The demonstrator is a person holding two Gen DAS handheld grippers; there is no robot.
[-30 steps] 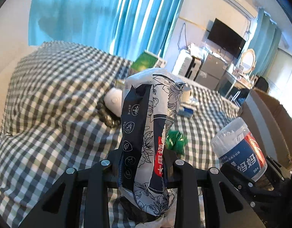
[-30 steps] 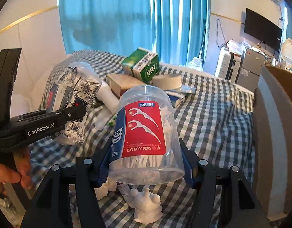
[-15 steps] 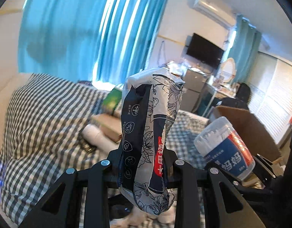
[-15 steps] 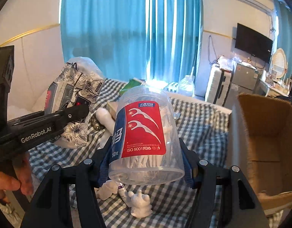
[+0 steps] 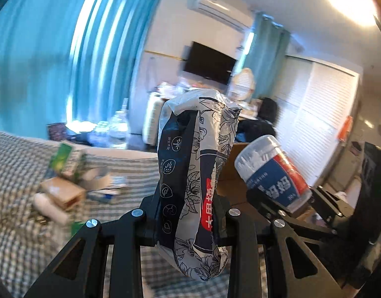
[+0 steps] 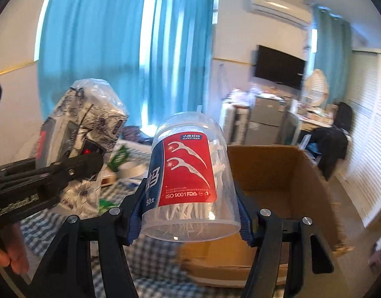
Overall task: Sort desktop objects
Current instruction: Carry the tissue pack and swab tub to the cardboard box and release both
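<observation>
My left gripper (image 5: 188,219) is shut on a tissue pack (image 5: 197,173) with a black and white flower print, held upright in the air. In the right wrist view the same tissue pack (image 6: 83,129) and the left gripper (image 6: 73,168) show at the left. My right gripper (image 6: 190,213) is shut on a clear floss pick jar (image 6: 190,186) with a red and blue label. In the left wrist view that floss pick jar (image 5: 272,171) hangs at the right, above an open cardboard box (image 5: 233,181). From the right wrist, the cardboard box (image 6: 277,173) lies just behind and below the jar.
A checked cloth (image 5: 19,154) covers the table at the left, with a green box (image 5: 62,159), a brown box (image 5: 63,191), a white bottle (image 5: 50,208) and small items on it. A person's hand (image 6: 6,253) holds the left gripper. Behind stand blue curtains (image 6: 91,49) and furniture.
Both grippers have risen and swung right with their loads, away from the cloth and toward the cardboard box. The table items have dropped to the lower left of both views.
</observation>
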